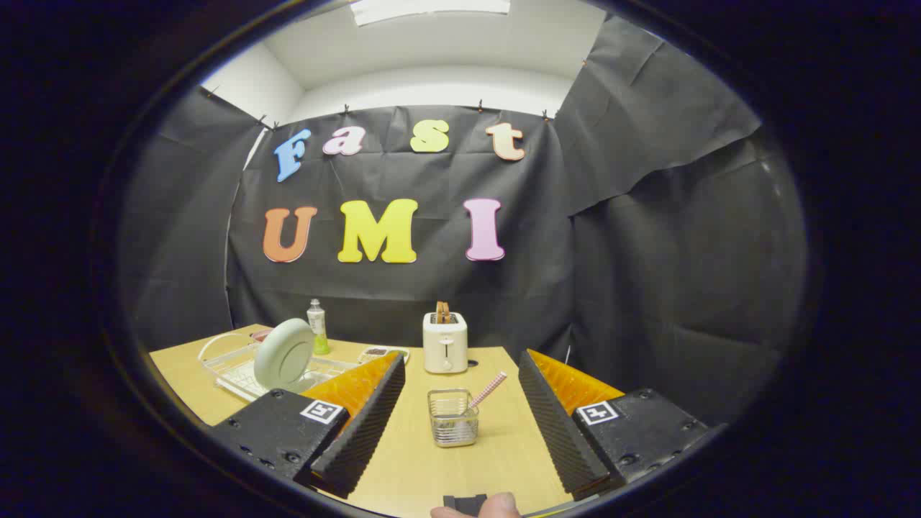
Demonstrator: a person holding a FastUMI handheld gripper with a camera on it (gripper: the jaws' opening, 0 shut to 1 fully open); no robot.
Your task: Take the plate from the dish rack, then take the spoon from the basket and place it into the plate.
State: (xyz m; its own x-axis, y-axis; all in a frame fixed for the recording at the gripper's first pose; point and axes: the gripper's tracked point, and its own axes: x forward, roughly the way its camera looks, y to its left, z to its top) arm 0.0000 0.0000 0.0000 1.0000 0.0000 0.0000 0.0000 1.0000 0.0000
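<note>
**Fingers wide apart over the bench, basket between them**

The gripper hangs above the wooden bench with its two fingers spread wide and holding nothing. Between them, a little ahead of their tips, stands a small wire basket. The spoon sits in it, its pink checked handle leaning out toward the right finger. At the near edge of the bench, just behind the fingers, a fingertip of the person's hand shows.

Beyond the basket, near the back of the bench, stands a white toaster with something brown sticking up from its slot. To the left of the toaster lies a small flat dish. Further left, beyond the left finger, is the clear dish rack, and the pale plate stands on edge in it, tilted slightly. Just behind the plate stands a small bottle with a green base.
</note>
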